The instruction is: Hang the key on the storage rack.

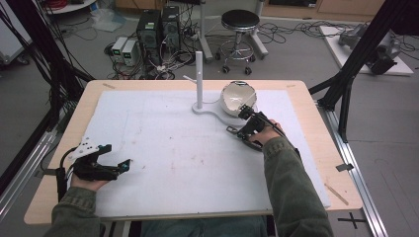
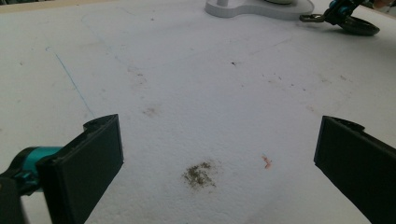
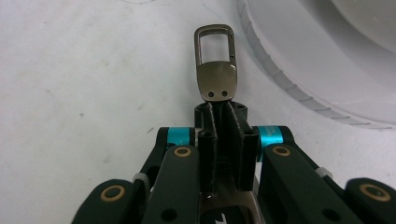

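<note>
My right gripper (image 1: 238,131) (image 3: 220,114) is shut on a black strap that ends in a metal clasp (image 3: 215,60) (image 1: 230,130). The clasp lies low over the white mat, just in front of the white stand's base (image 3: 299,70). The strap's black loop (image 1: 252,144) (image 2: 359,25) hangs under the hand. The white stand (image 1: 198,79) has an upright post with a short side peg. My left gripper (image 1: 116,155) (image 2: 219,154) rests at the mat's near left corner. Its jaws are wide open with nothing between them.
A white bowl-like thing (image 1: 238,97) sits on the stand's base at the back. The white mat (image 1: 168,148) covers most of the wooden table (image 1: 316,128) and bears faint stains (image 2: 200,173). Beyond the table are a stool (image 1: 239,29) and computers.
</note>
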{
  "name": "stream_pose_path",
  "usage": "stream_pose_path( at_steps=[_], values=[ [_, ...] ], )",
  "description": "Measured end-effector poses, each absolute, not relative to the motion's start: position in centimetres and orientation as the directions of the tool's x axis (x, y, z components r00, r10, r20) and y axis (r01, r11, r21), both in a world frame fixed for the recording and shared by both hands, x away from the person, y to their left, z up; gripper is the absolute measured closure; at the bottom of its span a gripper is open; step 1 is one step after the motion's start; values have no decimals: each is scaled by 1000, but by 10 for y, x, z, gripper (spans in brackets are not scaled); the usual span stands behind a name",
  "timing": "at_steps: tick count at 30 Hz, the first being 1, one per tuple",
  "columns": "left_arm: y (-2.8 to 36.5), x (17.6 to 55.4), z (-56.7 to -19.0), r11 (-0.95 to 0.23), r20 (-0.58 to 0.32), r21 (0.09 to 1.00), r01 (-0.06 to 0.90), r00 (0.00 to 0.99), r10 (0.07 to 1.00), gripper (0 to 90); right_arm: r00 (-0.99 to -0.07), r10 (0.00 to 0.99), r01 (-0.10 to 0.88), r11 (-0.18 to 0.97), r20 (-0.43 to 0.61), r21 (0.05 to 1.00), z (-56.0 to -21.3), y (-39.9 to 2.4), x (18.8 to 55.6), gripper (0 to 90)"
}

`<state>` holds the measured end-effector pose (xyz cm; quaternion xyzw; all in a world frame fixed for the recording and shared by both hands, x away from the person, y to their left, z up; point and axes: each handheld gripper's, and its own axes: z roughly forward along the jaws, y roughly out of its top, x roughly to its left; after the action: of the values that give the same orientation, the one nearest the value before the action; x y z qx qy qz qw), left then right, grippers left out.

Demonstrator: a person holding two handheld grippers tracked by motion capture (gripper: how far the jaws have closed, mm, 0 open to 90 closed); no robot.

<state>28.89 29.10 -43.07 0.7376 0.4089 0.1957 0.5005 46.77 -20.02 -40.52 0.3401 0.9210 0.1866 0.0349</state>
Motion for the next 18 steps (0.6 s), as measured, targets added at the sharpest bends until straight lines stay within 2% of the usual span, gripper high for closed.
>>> stream_pose_path(
  at_steps=[18],
  values=[
    [290, 289, -431, -161, -124, 900, 406, 591, 797, 18, -771, 610, 623, 660, 184, 420, -367, -224, 454, 830]
  ],
)
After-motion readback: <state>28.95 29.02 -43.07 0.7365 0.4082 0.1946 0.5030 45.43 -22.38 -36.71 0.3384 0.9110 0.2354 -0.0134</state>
